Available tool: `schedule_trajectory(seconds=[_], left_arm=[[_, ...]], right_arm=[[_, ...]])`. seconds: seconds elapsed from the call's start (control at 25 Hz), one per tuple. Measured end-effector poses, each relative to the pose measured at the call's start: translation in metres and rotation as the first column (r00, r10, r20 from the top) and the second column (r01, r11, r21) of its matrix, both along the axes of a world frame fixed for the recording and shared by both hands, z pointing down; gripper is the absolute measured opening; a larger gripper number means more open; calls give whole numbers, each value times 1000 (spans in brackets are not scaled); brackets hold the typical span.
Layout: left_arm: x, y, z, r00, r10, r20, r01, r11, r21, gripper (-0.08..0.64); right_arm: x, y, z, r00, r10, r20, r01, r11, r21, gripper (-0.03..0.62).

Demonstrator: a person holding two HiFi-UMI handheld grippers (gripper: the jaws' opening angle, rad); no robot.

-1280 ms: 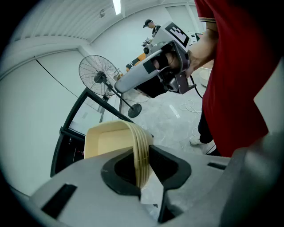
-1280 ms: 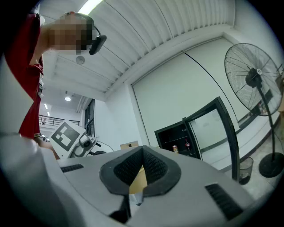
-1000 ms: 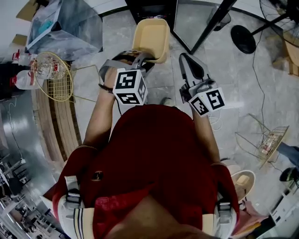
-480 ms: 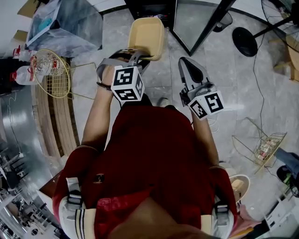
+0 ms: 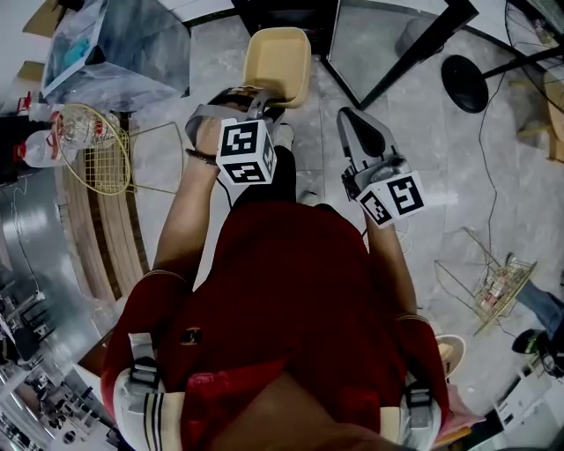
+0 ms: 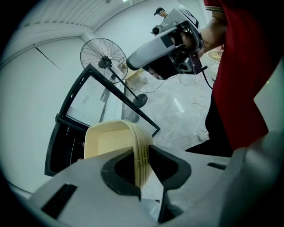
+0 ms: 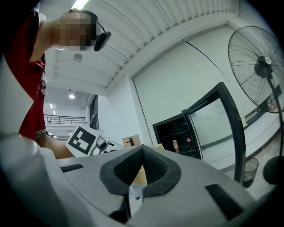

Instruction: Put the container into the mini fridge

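Observation:
A cream plastic container (image 5: 278, 62) hangs in front of me, and my left gripper (image 5: 262, 99) is shut on its near rim. In the left gripper view the ribbed rim (image 6: 141, 153) is pinched between the dark pads. Just beyond the container the black mini fridge (image 5: 284, 12) stands open, its glass door (image 5: 381, 42) swung out to the right. Cans show on a shelf inside the fridge (image 7: 176, 141). To the right of the container my right gripper (image 5: 351, 114) is shut and holds nothing, its pads (image 7: 153, 168) pressed together.
A floor fan (image 5: 467, 83) stands right of the door, with its cable trailing over the tiled floor. A round wire basket (image 5: 92, 145) and a plastic-covered bin (image 5: 115, 48) sit at the left. Another wire rack (image 5: 493, 286) lies at the right.
Both grippers and the container have moved forward, closer to the open fridge. The left gripper keeps its hold on the rim.

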State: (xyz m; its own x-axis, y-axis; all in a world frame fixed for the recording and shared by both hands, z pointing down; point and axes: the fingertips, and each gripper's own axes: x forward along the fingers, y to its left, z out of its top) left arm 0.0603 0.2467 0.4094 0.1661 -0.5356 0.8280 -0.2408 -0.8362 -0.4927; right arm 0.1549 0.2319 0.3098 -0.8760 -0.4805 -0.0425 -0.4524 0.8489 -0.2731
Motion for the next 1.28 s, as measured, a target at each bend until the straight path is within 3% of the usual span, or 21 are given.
schedule_trajectory(seconds=[0.64,1.28], left_arm=[[-100,-175,47,999,33,9,-33,999,0,75],[-154,-280,108,990,138,3,-138,990,-44,75]], right_arm=[[-100,-161,21,992,75,-97,-77,997,-20,-2],[-154,-255,50,969,178,-171,-187,982,-40,-2]])
